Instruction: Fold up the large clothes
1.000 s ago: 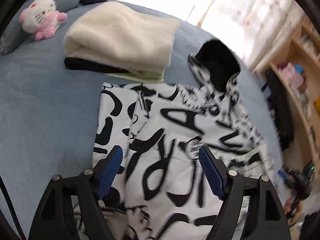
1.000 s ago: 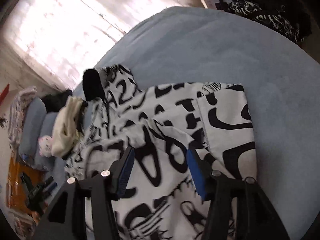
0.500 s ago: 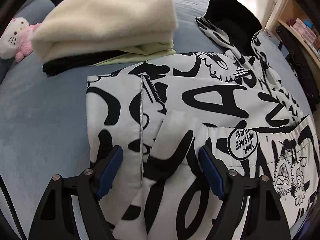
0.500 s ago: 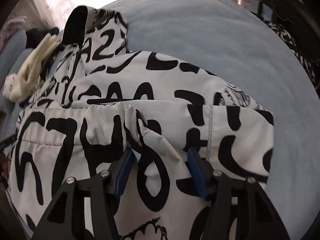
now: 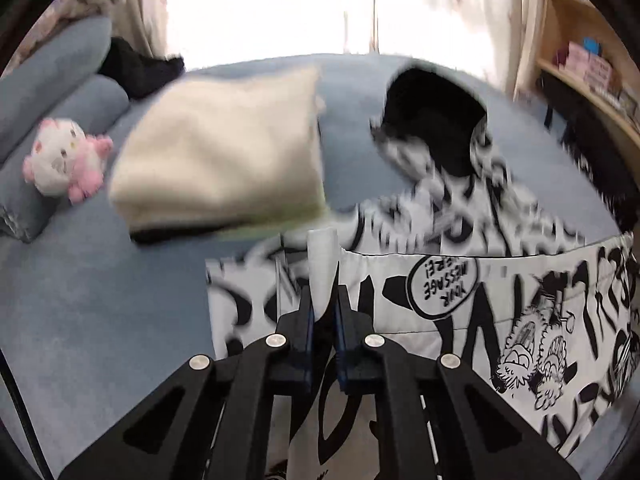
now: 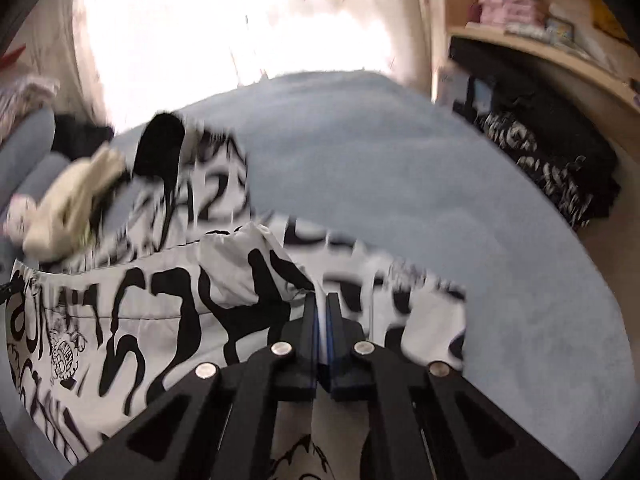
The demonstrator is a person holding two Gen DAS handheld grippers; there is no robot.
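Since half a second ago both grippers, left and right, have clamped their fingers on the hoodie's hem, lifting it ahead; the final fold looks barely started.

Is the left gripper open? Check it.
No, the left gripper has its fingers closed on a fold of the printed hoodie.
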